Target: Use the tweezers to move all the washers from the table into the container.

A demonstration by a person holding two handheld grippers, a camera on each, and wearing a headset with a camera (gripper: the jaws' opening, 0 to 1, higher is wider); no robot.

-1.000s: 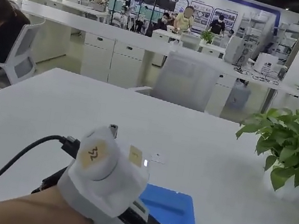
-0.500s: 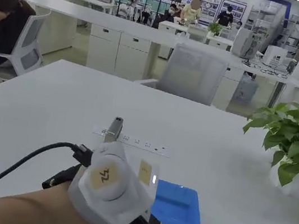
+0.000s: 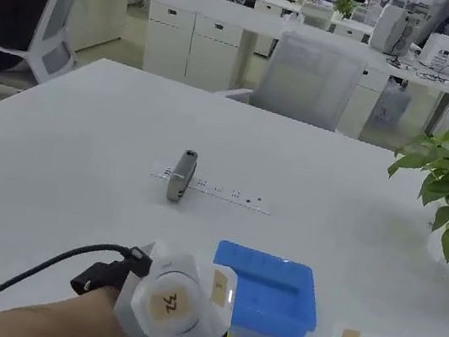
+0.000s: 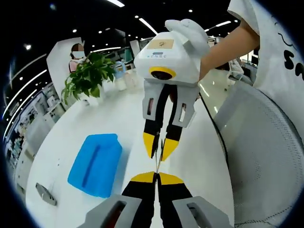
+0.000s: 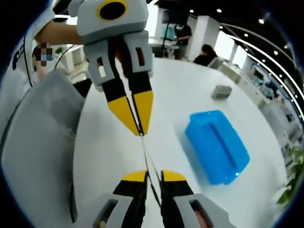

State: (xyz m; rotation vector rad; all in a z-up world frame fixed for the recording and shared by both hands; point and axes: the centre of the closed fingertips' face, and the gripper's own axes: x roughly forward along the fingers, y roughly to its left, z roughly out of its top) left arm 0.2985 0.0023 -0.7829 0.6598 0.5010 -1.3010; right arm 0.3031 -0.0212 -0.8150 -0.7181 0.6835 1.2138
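Headset camera has dipped; nothing on the tabletop point(image 3: 81, 154) has shifted. Tweezers point(image 5: 147, 159) span between the grippers. Left gripper point(image 5: 140, 126) fingers pinch one end, right gripper point(image 4: 160, 147) fingers close on the other. Thin springy steel, probably slippery: hold mid-leg. Washers point(image 3: 235, 196) are mere specks on a white strip point(image 3: 204, 188) beyond the blue container point(image 3: 265, 288); count unclear.

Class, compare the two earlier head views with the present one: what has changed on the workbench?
Chiefly the headset camera tilted down. Relative to the blue plastic container, the left gripper drew back toward the person, uncovering the grey oblong object. Container, grey object and white table stayed put.
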